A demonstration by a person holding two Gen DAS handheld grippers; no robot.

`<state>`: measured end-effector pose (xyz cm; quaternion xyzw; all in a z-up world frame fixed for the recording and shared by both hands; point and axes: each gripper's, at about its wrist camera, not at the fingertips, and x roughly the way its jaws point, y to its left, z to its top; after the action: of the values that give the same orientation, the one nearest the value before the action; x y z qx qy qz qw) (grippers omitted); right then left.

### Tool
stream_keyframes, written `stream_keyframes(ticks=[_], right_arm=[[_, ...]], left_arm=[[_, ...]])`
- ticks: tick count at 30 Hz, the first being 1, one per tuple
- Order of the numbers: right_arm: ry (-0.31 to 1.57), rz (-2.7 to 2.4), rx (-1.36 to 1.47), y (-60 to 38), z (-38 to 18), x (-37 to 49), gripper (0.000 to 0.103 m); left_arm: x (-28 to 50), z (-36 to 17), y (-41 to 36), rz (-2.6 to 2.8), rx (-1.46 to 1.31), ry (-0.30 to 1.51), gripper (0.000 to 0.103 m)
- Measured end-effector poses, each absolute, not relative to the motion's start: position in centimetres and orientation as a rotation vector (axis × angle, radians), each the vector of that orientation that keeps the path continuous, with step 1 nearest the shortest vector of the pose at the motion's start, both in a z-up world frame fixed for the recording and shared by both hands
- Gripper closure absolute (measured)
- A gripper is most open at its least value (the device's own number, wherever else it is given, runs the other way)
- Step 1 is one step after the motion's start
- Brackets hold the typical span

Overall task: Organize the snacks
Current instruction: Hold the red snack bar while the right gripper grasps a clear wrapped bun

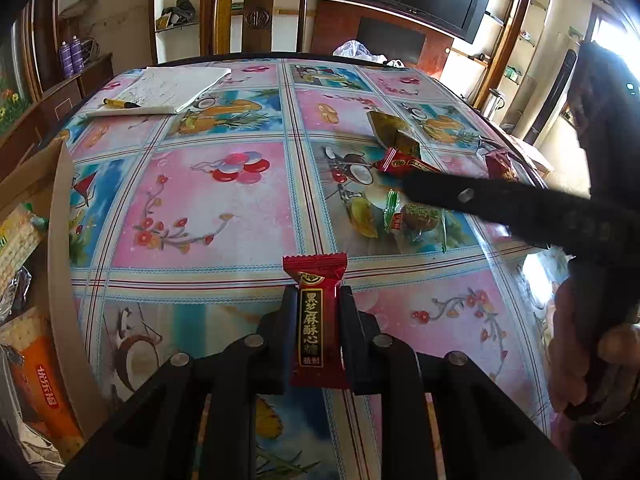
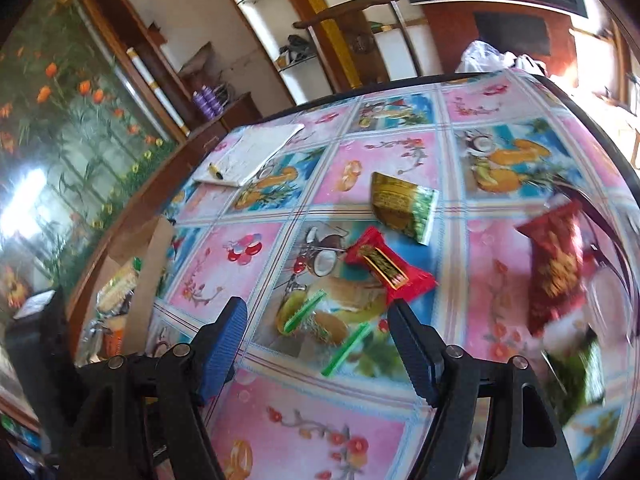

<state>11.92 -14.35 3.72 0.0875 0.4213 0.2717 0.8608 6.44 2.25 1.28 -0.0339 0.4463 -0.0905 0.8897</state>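
My left gripper [image 1: 314,298] is shut on a red wrapped candy [image 1: 316,320] with gold lettering, held upright above the table. My right gripper [image 2: 316,312] is open and empty, above a clear candy with green ends [image 2: 324,328]; one of its fingers [image 1: 480,200] shows in the left wrist view above that same candy [image 1: 416,220]. A red candy [image 2: 388,266], a gold-green packet [image 2: 402,206] and a larger red packet [image 2: 554,268] lie beyond on the tablecloth.
A cardboard box [image 1: 60,240] holding snack packets stands at the table's left edge. A notepad with a marker [image 1: 160,90] lies at the far left. A plastic bag [image 1: 358,52] sits at the far edge. A chair [image 1: 256,16] stands behind.
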Motion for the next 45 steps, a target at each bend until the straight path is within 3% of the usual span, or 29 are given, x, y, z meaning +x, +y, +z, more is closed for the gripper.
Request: stream_keyframes(ticks=[2, 9, 12, 17, 24, 31, 35, 45], right_arm=[[0.911, 0.576, 0.132, -13.4, 3.0, 12.2, 0.053], [0.913, 0.565, -0.057, -11.6, 1.7, 10.8, 0.054], [0.895, 0.536, -0.098, -11.3, 1.7, 10.3, 0.072], [0.868, 0.526, -0.059, -12.1, 2.8, 9.2, 0.081], [0.867, 0.527, -0.089, -11.1, 3.0, 8.2, 0.081], [0.902, 0.517, -0.110, -10.9, 1.7, 8.4, 0.069], [0.877, 0.501, -0.194, -10.0, 1.5, 7.8, 0.068], [0.829, 0.456, -0.236, -9.6, 2.7, 6.7, 0.080]], left_arm=[[6.4, 1.3, 2.1, -0.186, -0.070, 0.928, 0.085], [5.9, 1.3, 2.1, -0.192, -0.073, 0.929, 0.085], [5.8, 1.3, 1.9, -0.187, -0.060, 0.922, 0.085], [5.8, 1.5, 2.3, -0.199, -0.085, 0.918, 0.085], [5.9, 1.4, 2.5, -0.193, -0.084, 0.921, 0.085], [5.8, 1.3, 2.1, -0.184, -0.052, 0.916, 0.084], [5.7, 1.3, 1.9, -0.194, -0.055, 0.913, 0.084], [5.4, 1.5, 1.6, -0.210, -0.058, 0.902, 0.085]])
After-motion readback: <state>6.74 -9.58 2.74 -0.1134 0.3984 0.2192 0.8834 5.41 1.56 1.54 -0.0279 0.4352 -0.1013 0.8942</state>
